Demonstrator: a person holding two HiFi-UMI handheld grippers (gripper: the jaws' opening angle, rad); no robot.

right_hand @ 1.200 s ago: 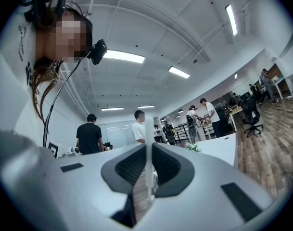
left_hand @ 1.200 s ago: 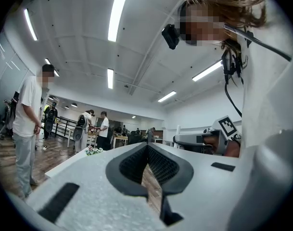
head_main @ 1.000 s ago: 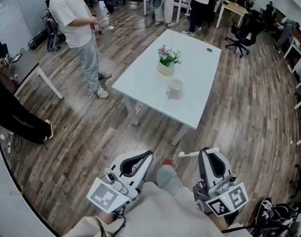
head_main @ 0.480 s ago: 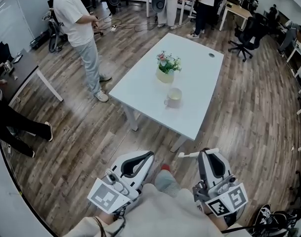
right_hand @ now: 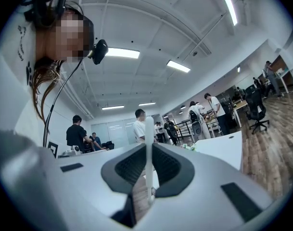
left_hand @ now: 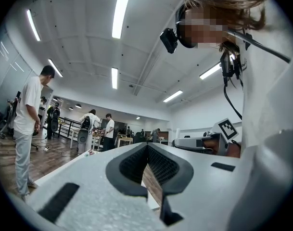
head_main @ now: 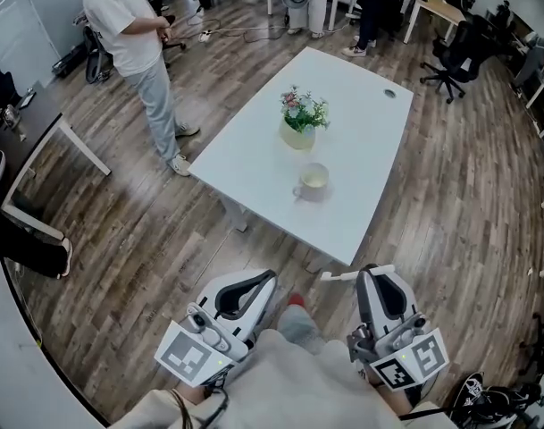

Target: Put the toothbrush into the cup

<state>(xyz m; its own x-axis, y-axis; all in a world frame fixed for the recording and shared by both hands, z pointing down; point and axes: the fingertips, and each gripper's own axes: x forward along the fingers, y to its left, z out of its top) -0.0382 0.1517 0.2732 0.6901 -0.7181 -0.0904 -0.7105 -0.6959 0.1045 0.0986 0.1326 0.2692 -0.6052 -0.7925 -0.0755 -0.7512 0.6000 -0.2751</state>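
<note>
Underfoot and all round, brown wood-plank floor (head_main: pixel 93 239). Ahead, set at a slant, a long white rectangular desk (head_main: pixel 254 164), well apart from both grippers. Beside its left edge, a standing person (head_main: pixel 129 34) in a white T-shirt and grey trousers. Low in the head view, the grey-and-white left gripper (head_main: pixel 270 278), jaws clenched tip to tip on nothing, only floor visible through the hollow between the pads. To its right, the matching right gripper (head_main: pixel 372 272), jaws grasping a slim white plastic toothbrush (head_main: pixel 341 277). Near the middle of the desk, a pale round pot (head_main: pixel 299 125) of pink flowers and green leaves. Just this side of it and not touching, a cream round cup (head_main: pixel 313 179), upright, mouth open to the ceiling, handle toward the left. Toothbrush held by the shaft, long axis crosswise to the jaws: level and left-to-right from the head view, bolt upright in the right gripper view, sticking out past the pads on both sides. No telling the bristle end from the handle end here. From the right jaws, cup ahead and a little to the left, roughly midway between the two grippers in line, so nearer to neither by much. Probably calls for closing on the desk first, then turning the wrist to stand the shaft on end above the rim before letting go. Dropped level, likely to lie across the mouth or roll off.
</note>
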